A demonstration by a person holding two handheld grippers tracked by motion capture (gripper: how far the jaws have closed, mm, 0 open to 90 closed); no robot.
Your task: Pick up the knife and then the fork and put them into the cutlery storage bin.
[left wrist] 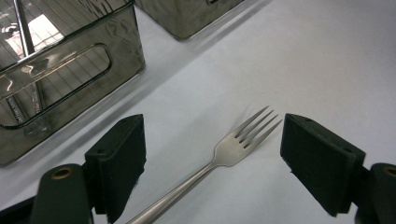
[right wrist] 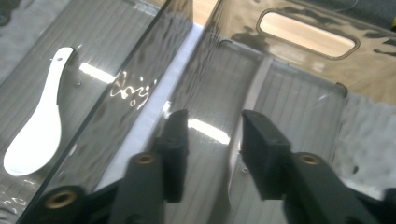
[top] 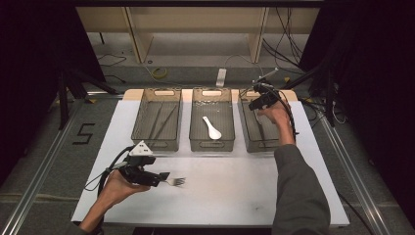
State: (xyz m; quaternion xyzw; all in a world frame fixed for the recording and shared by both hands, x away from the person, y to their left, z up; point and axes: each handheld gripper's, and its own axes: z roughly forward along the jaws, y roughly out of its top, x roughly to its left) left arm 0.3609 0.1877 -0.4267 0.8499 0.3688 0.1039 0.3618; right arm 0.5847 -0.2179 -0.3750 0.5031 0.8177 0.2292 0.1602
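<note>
High view: the white table has 3 see-through bins in a row at the back. The left bin has thin sticks in it. The mid bin has a white spoon. The right bin is under the right gripper, which the person's hand holds down over it. The left gripper sits low at the front left of the table, w/ a fork just at its tip.

Left gripper view: the jaws stand wide apart. The fork lies flat on the table btw them, prongs pointing away, and touches neither pad. The left bin is up at the left.

Right gripper view: the jaws are partway apart, inside the right bin. A thin shiny thing lies on the bin floor btw the jaws; too blurry to tell what it is. The pads don't squeeze it. The white spoon lies in the mid bin next door.
</note>
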